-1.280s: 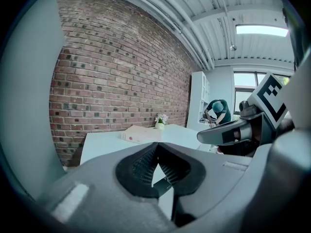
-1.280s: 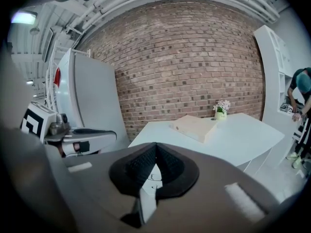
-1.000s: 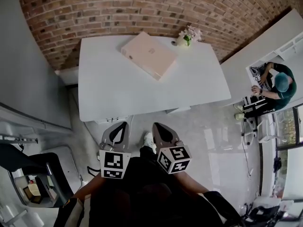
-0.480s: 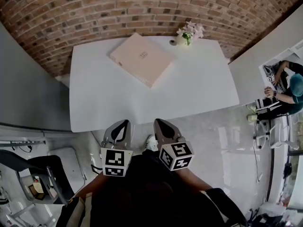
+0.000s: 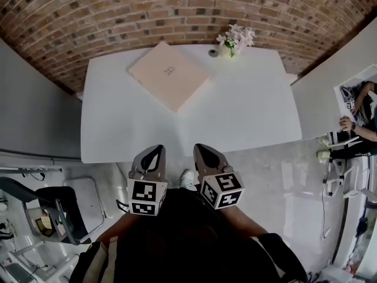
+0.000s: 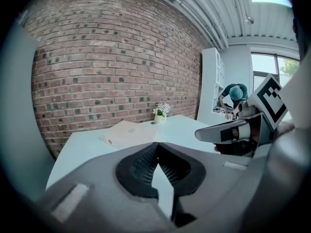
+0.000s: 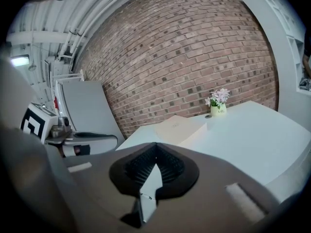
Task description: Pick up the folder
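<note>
Both your claws are pinched fully shut with nothing in them. Your left claw (image 5: 156, 151) and right claw (image 5: 201, 150) hang side by side at the near edge of the white bench (image 5: 253, 111). The pinkish folder (image 5: 169, 74) lies flat at the far left, well apart from both, near the flower pot (image 5: 234, 40).

I count one table (image 5: 247, 117). On it are one folder (image 5: 169, 75), one vase of flowers (image 5: 234, 40) and one small dark round thing (image 5: 212, 52), perhaps a lid, too small for me to tell. I see two grippers, the left gripper (image 5: 154, 152) and the right gripper (image 5: 203, 150). One other person (image 5: 358, 125) shows at the right edge.
</note>
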### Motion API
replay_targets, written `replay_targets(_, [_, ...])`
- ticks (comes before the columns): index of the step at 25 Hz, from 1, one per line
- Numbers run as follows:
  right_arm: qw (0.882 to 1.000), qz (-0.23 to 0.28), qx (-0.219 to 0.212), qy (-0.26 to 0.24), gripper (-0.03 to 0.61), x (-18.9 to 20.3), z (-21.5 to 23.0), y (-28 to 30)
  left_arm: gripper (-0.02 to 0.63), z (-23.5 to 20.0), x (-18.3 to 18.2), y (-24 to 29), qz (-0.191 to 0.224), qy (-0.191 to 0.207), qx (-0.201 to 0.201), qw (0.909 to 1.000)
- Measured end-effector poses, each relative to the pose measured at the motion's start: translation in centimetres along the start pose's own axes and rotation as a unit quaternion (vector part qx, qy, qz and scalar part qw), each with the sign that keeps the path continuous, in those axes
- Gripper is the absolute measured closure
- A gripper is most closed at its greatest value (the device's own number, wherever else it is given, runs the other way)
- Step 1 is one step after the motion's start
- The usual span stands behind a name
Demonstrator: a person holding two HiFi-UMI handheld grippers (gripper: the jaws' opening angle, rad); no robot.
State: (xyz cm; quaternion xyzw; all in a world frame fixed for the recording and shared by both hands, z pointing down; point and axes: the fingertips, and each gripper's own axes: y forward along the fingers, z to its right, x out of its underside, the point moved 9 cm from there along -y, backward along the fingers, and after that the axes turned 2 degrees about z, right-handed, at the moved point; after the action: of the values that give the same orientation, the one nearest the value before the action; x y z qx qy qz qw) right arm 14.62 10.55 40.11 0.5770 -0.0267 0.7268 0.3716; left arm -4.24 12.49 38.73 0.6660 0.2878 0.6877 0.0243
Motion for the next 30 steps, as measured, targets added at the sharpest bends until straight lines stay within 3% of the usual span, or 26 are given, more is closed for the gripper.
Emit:
replay_targets(9, [1.000,-0.012,-0.009,0.016,0.577,0.3,2.0,0.4,0.614,0.7,-0.1,1.5,-0.019,-0.026,-0.008,0.9994])
replay_targets(16, [0.999,-0.022,0.021,0.023,0.577,-0.1,4.8,1.2,0.614,0.5,0.0,5.2,-0.032,-0.043,0.012,0.9985])
replay_targets(30, [0.998,-0.040,0.050,0.012,0.577,-4.1,7.0,7.5,0.614,-3.6,-2.8,11.9,-0.034,-0.040,0.042,0.9978])
